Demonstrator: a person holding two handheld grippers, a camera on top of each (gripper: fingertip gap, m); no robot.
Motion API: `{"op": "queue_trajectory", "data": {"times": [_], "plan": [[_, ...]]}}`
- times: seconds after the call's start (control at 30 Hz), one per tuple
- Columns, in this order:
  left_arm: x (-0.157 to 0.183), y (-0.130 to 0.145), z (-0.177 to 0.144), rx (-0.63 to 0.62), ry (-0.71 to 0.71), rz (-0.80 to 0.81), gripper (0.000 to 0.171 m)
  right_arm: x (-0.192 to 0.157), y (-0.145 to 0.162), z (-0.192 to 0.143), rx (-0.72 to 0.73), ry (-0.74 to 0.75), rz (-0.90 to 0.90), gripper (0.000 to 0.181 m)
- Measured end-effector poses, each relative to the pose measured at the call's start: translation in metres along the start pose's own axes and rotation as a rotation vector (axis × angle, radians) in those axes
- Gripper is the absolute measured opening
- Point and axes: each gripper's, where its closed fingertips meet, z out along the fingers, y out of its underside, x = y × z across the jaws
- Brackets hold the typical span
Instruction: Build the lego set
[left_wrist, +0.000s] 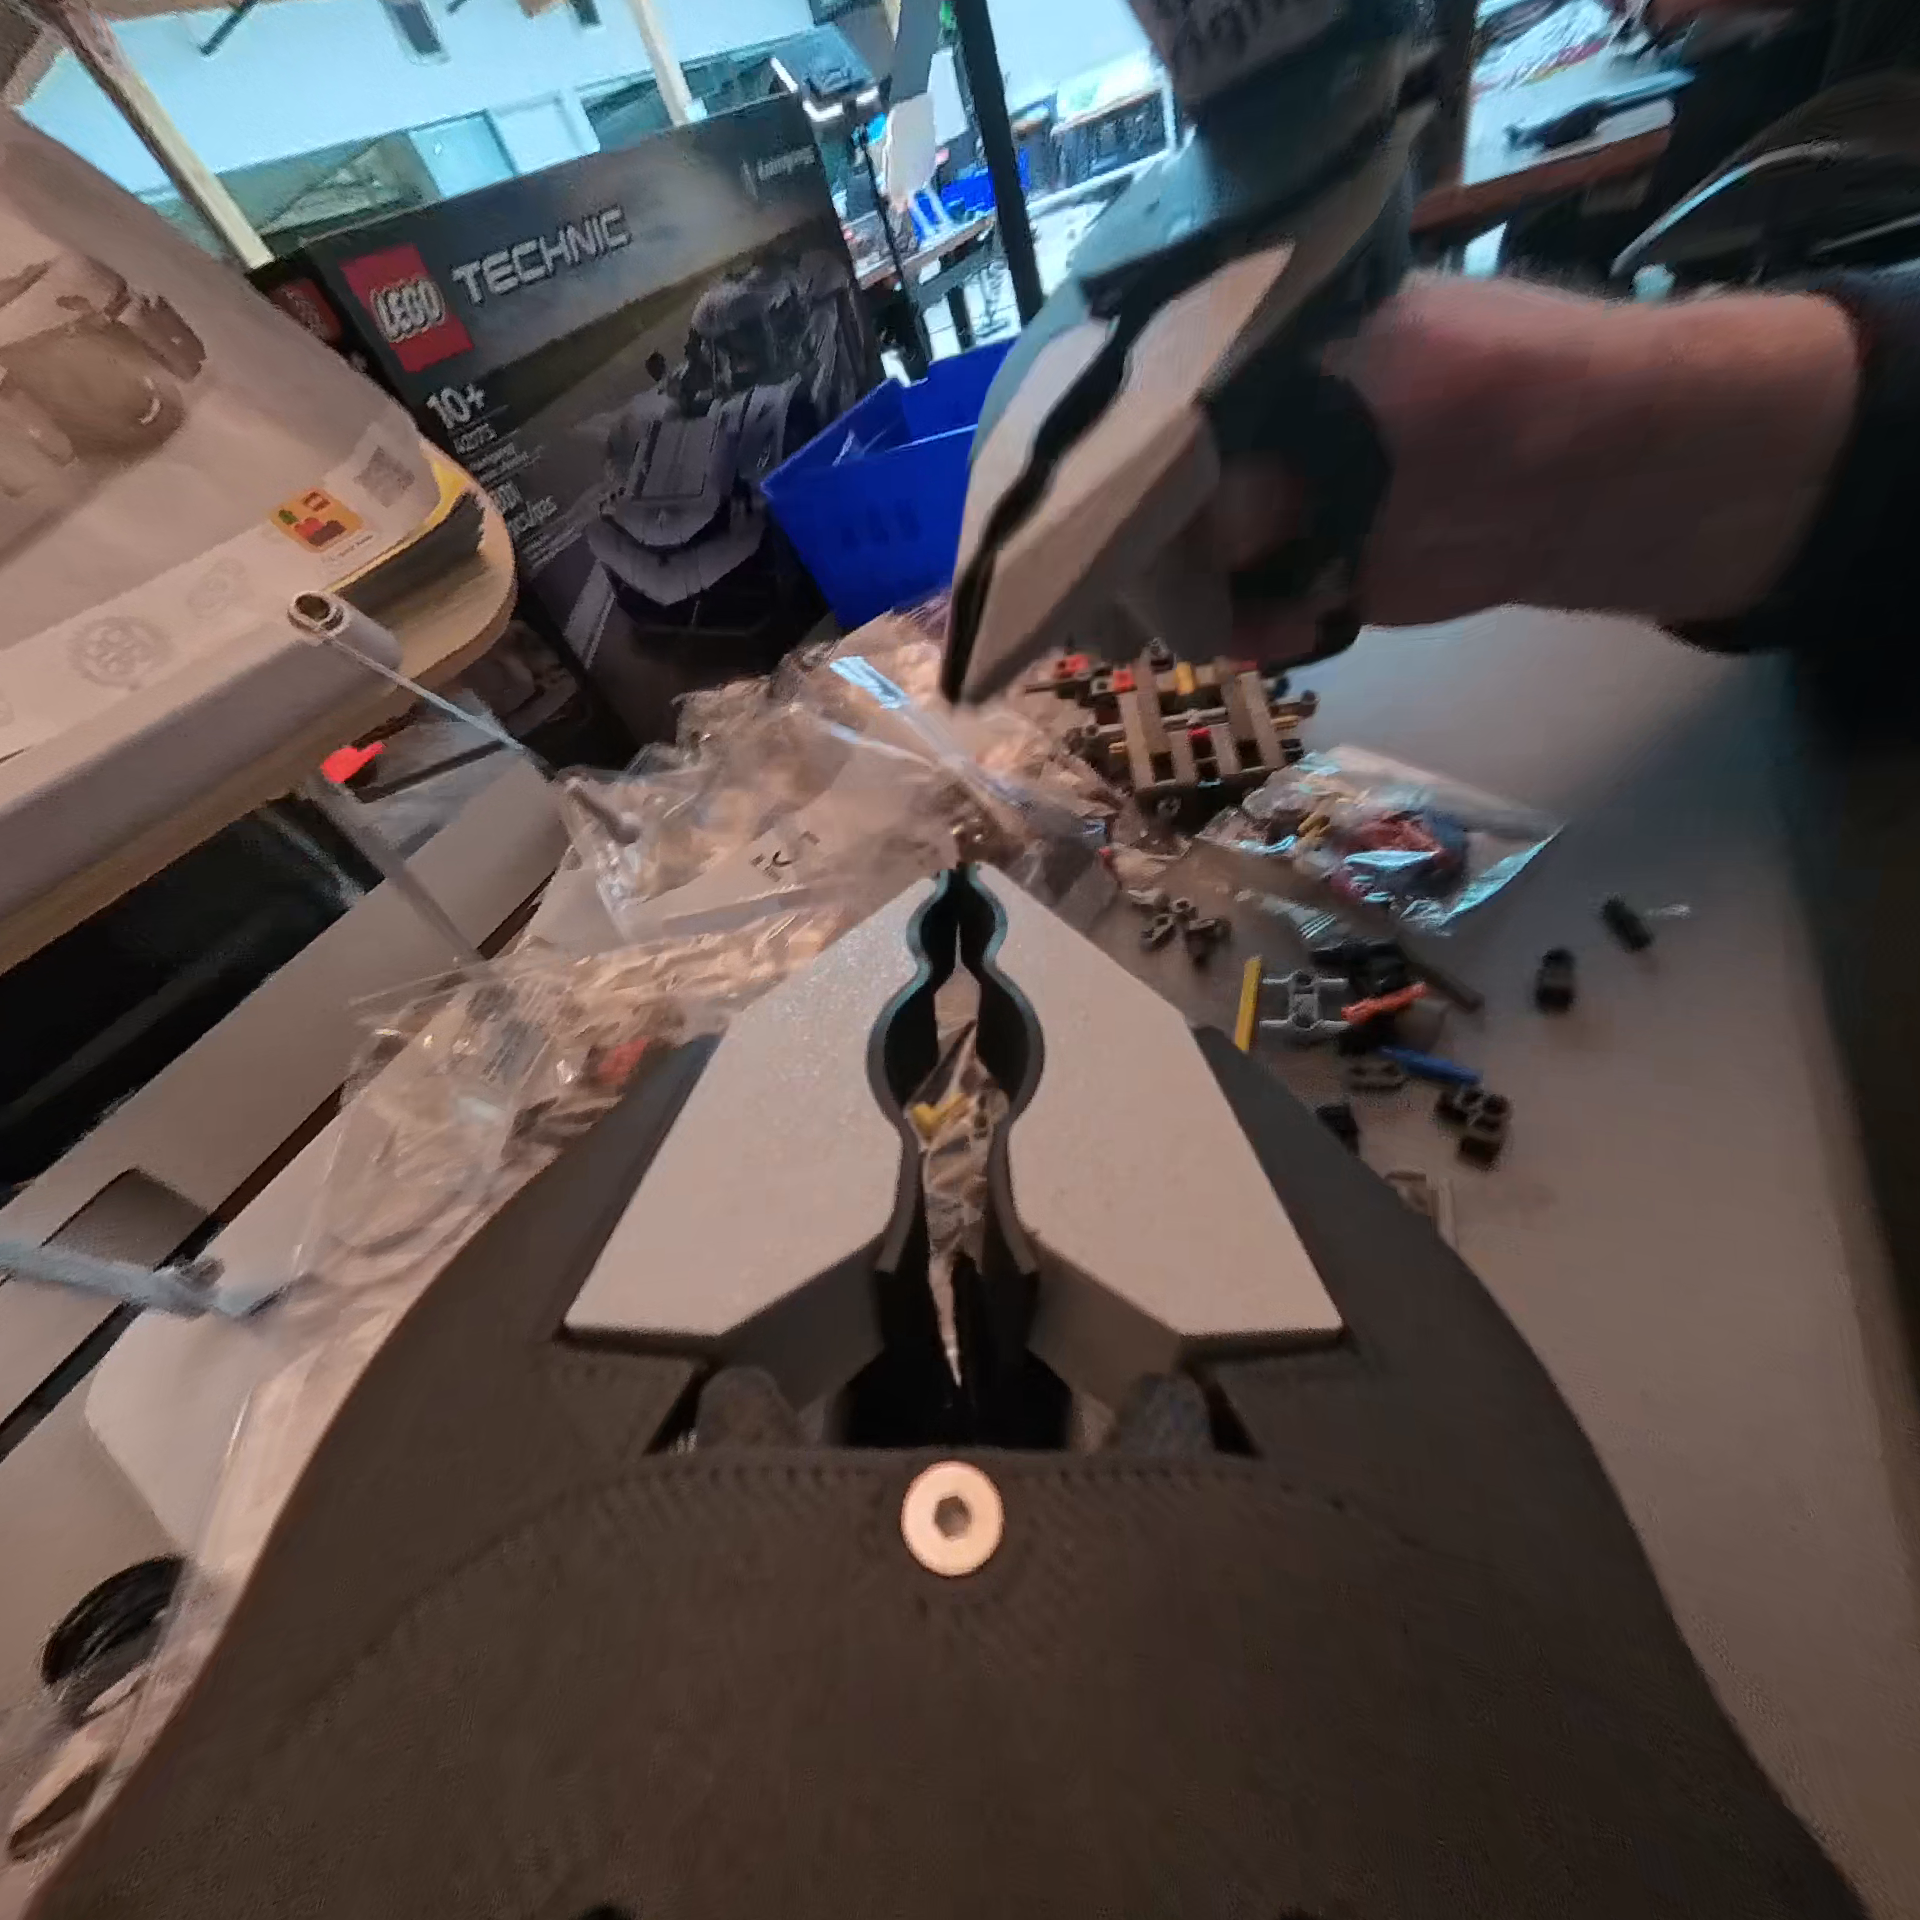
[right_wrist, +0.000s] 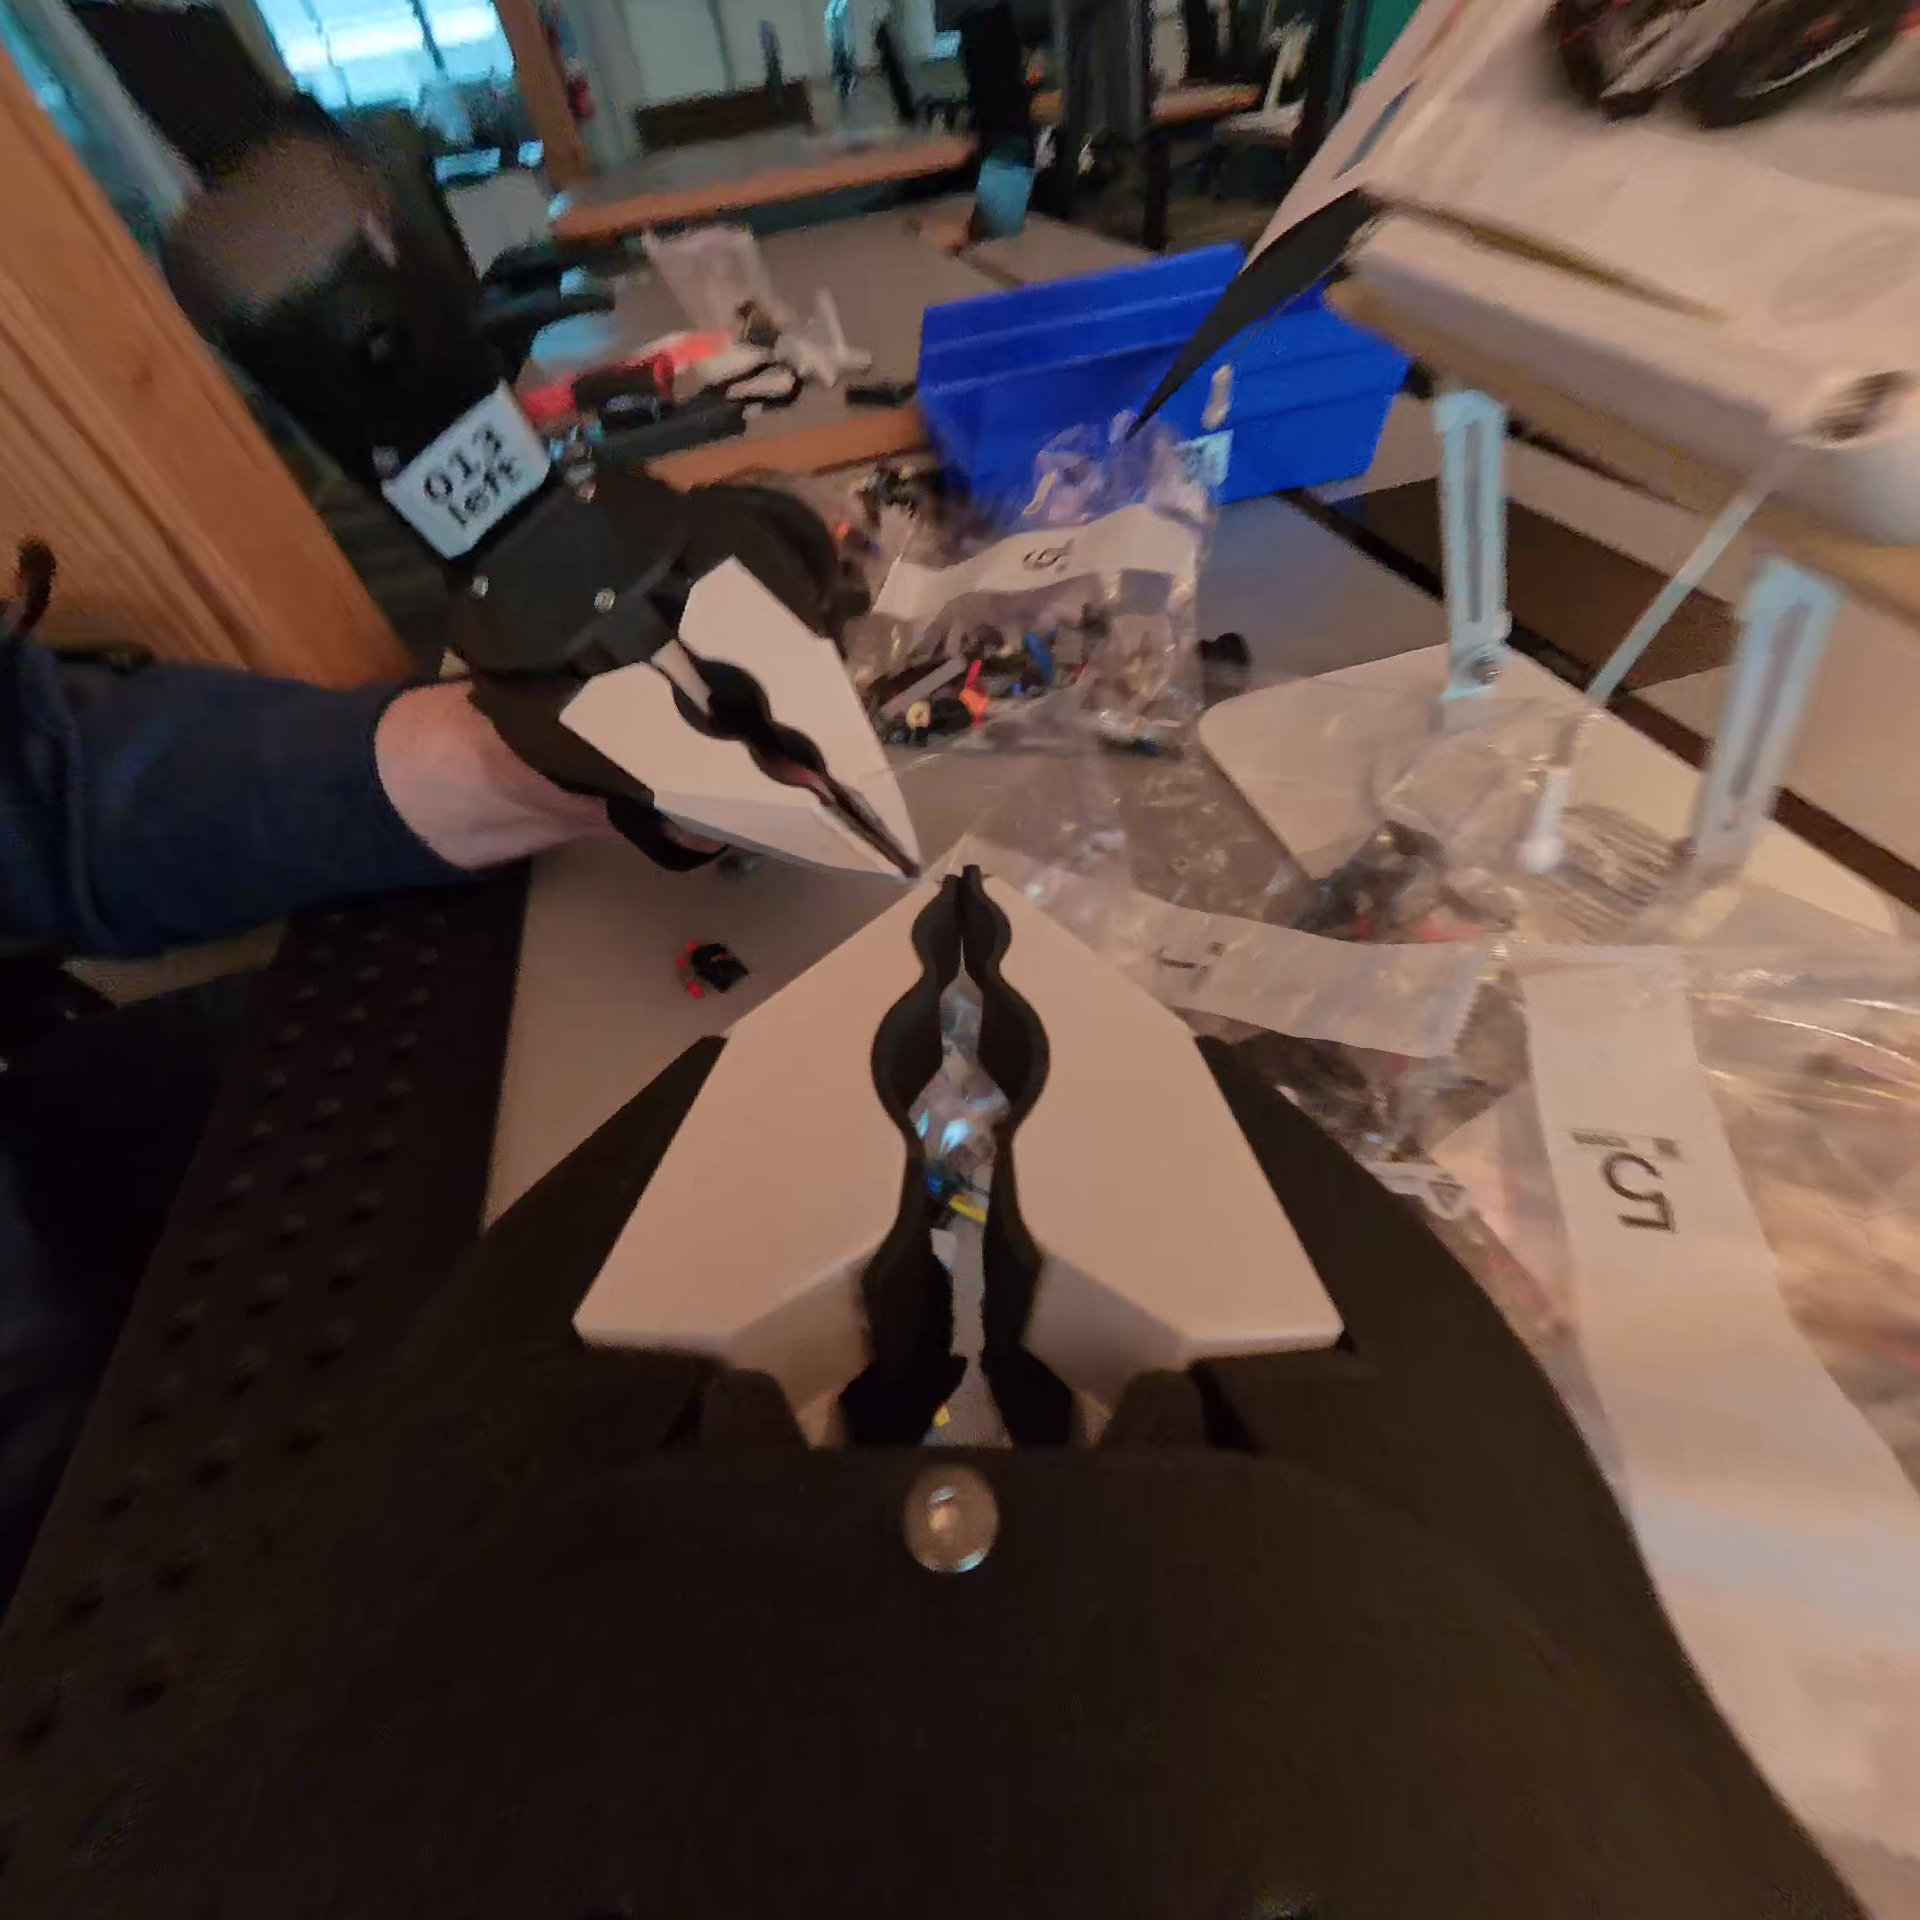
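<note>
My left gripper (left_wrist: 961, 878) is shut, its tips pinching a clear plastic bag of Lego pieces (left_wrist: 790, 769) just above the grey table (left_wrist: 1662, 1195). My right gripper (left_wrist: 954, 688) comes down from the upper right in the left wrist view, also shut on the same bag. In the right wrist view my right gripper (right_wrist: 962, 883) is shut, and the left gripper (right_wrist: 906, 868) meets it tip to tip from the left, with the bag (right_wrist: 1091, 914) crumpled just beyond. A part-built Lego frame (left_wrist: 1184, 727) lies behind, with loose pieces (left_wrist: 1382, 1029) to its right.
Another bag of pieces (left_wrist: 1392, 842) lies by the frame. The dark set box (left_wrist: 603, 364) and a blue bin (left_wrist: 883, 488) stand at the back. An instruction booklet sits on a raised stand (left_wrist: 156, 520), its legs (right_wrist: 1475, 582) on the table. Several labelled bags (right_wrist: 1662, 1247) lie right; a black perforated mat (right_wrist: 312, 1091) lies left. Both grippers' tips are close together, under 4 cm apart.
</note>
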Motion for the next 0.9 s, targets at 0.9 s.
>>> {"op": "queue_trajectory", "data": {"times": [0.9], "plan": [[0.008,-0.005,0.008,0.01,-0.014,0.047,0.0,-0.01,0.03,0.021,-0.214,0.034,-0.114,0.0]]}}
